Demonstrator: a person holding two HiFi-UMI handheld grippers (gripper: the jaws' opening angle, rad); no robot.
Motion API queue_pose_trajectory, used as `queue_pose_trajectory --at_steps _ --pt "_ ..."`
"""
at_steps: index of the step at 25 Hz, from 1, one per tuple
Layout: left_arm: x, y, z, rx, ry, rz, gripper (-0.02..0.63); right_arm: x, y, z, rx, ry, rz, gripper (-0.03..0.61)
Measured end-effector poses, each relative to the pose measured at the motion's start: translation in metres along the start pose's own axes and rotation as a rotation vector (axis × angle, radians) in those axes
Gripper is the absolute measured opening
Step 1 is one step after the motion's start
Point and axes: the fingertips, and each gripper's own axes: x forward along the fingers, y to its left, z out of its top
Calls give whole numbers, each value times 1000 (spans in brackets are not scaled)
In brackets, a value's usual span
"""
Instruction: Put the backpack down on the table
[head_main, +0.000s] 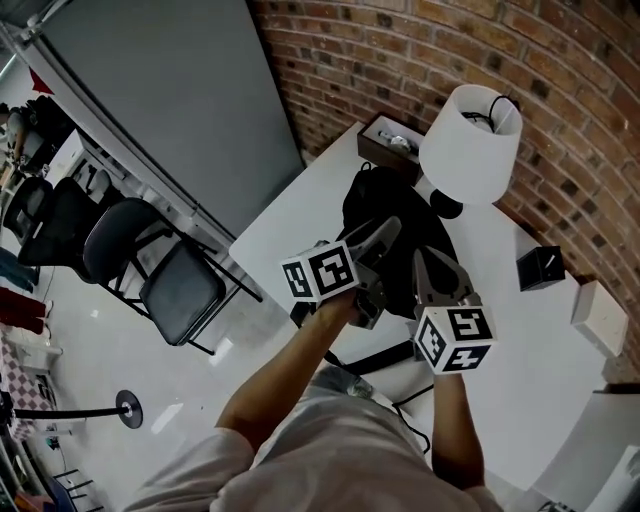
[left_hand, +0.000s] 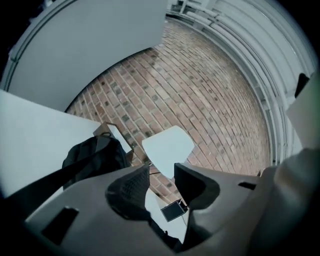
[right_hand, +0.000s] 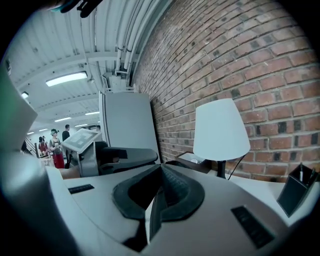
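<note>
Folding chairs (head_main: 180, 290): standing on the floor at the far left, well apart from the work and playing no part in it.
Table (head_main: 290, 225): a white top running along the brick wall; it is bearing the task's thing.
Left gripper (head_main: 385, 233): its jaws are standing wide apart and gripping nothing. Only the lamp shade and the brick wall are showing through the gap in its own view. It is hovering level, just in front of the bag and clear of it.
Backpack (head_main: 385, 200): the black bag is resting on the table, slumped between a brown box (head_main: 385, 145) at the far corner and the two grippers, just beside the lamp's foot. Neither gripper is touching it.
Right gripper (head_main: 432, 262): its pads are sitting pressed together with nothing between them, and it is tilting slightly downward next to the left one.
Lamp (head_main: 472, 145): standing upright by the wall, its white shade overhanging the bag's right edge.
Pen holder (head_main: 540, 268) and white box (head_main: 600, 318): sitting further right on the table, well apart from the bag.
Progress: the putting-down is looking finished, since the table is carrying the bag's weight and both grippers are free.
Remaining: apparently nothing beyond drawing the hands clear.
</note>
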Motion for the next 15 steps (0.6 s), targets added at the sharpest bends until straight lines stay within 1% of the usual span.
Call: queue_pose_trajectory --at_steps 7,10,11,13,15 --pt "-32 -29 -8 237 7 54 147 -20 20 4 -23 -19 34 0" --pt "-42 -38 -14 318 18 72 141 -27 25 4 -24 -20 40 0" --pt "-46 -40 -16 341 23 78 131 -29 28 4 -24 -21 40 0" --pt "-54 -43 -18 385 32 94 89 -32 33 5 -27 -23 38 0" --pt "-62 -45 -21 432 43 107 77 -33 41 6 -30 -26 35 0"
